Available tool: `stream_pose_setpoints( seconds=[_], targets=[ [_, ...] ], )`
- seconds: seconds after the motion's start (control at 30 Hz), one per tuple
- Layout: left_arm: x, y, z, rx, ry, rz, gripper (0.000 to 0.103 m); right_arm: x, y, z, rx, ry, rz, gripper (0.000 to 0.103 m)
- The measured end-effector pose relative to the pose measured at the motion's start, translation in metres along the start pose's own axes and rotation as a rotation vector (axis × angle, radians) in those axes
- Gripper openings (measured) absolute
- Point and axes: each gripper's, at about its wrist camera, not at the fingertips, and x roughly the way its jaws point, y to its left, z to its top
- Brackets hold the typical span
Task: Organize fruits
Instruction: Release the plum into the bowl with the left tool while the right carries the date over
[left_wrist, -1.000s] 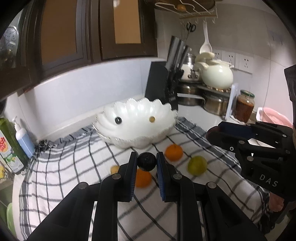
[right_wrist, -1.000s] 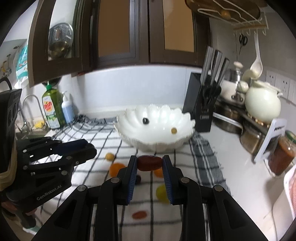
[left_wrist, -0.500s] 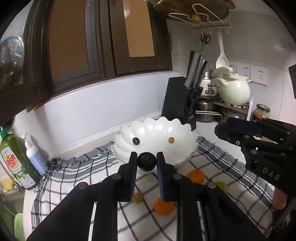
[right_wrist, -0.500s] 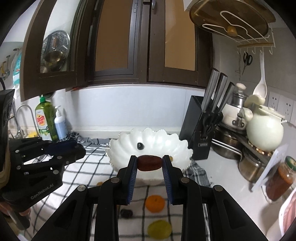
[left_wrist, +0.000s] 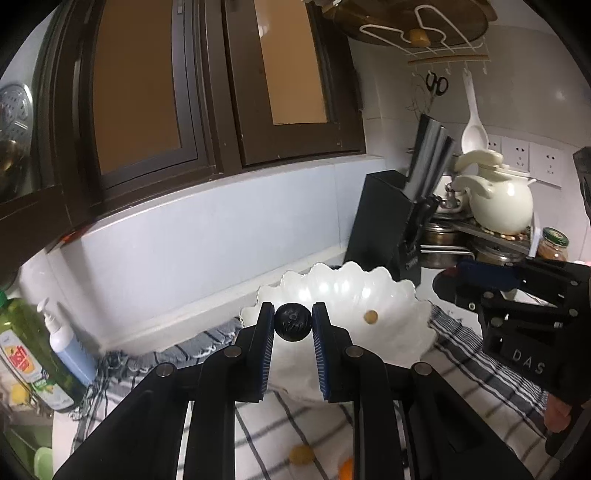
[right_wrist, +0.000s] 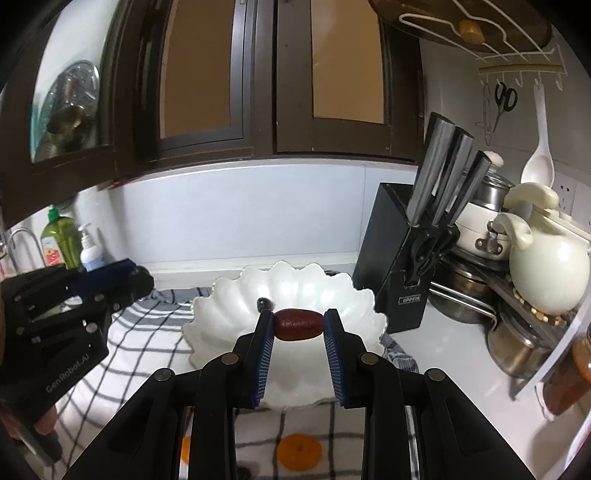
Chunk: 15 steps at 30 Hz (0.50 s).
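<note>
Above the near rim of a white scalloped bowl (left_wrist: 391, 295), the left gripper (left_wrist: 293, 325) pinches a small round black fruit (left_wrist: 293, 325) between its blue pads. The left wrist view alone shows a small yellowish fruit (left_wrist: 371, 316) lying in the bowl, with two more orange-yellow pieces low on the checked cloth (left_wrist: 461, 354). The right gripper (right_wrist: 298, 325) clamps an oblong dark red fruit (right_wrist: 297, 324) end to end, held over the same bowl. Only the right wrist view shows a small dark fruit (right_wrist: 263, 303) inside the bowl, just beyond the red one, and an orange (right_wrist: 299, 451) on the cloth below. A black knife block (right_wrist: 399, 266) stands right of the bowl; a green dish soap bottle (right_wrist: 61, 240) stands far left.
</note>
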Motion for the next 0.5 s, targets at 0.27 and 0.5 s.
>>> stream_pose_setpoints(
  seconds=[0.27, 0.5],
  targets=[
    [0.044, 0.005, 0.017, 0.005, 0.085, -0.014, 0.022, 0.037, -0.006, 0.018, 0.017, 0.065, -0.001, 0.029],
    [0.086, 0.009, 0.022, -0.03, 0.192, -0.048, 0.022, 0.075, -0.013, 0.025, 0.063, 0.171, 0.023, 0.029]
  ],
)
